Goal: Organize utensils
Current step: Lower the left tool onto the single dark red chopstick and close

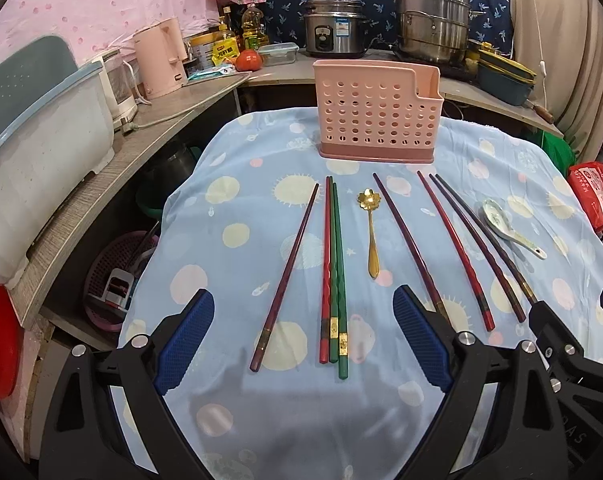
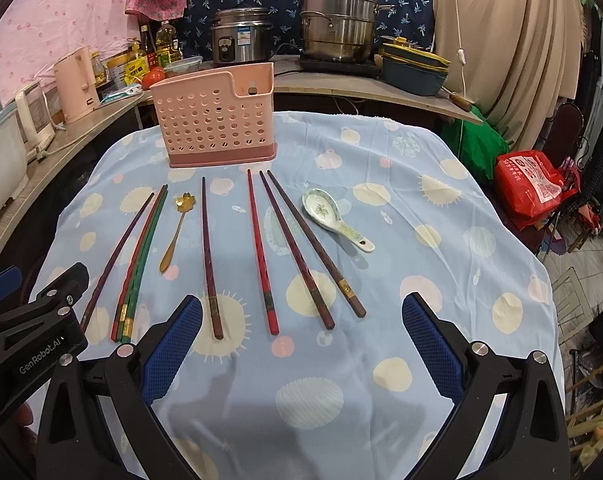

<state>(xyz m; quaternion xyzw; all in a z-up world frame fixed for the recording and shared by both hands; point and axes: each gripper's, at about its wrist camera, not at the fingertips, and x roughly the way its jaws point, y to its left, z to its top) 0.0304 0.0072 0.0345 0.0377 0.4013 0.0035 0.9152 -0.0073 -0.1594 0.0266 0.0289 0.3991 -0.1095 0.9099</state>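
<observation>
A pink perforated utensil holder (image 1: 375, 114) (image 2: 217, 120) stands upright at the far side of the table. In front of it lie several chopsticks in a row: dark ones (image 1: 287, 272) (image 2: 210, 258), a red and green bunch (image 1: 333, 276) (image 2: 141, 260), and red and dark ones (image 1: 453, 248) (image 2: 297, 248). A gold spoon (image 1: 371, 234) (image 2: 176, 232) and a white ceramic spoon (image 1: 509, 228) (image 2: 335, 216) lie among them. My left gripper (image 1: 303, 308) is open and empty above the near chopstick ends. My right gripper (image 2: 301, 316) is open and empty.
The table has a blue dotted cloth (image 1: 261, 208) (image 2: 441, 240). Behind are a rice cooker (image 1: 333, 26), a steel steamer pot (image 1: 433, 20), a pink kettle (image 1: 161, 58) and a dish rack (image 1: 33, 148) on the left counter. A red bag (image 2: 533, 184) sits at the right.
</observation>
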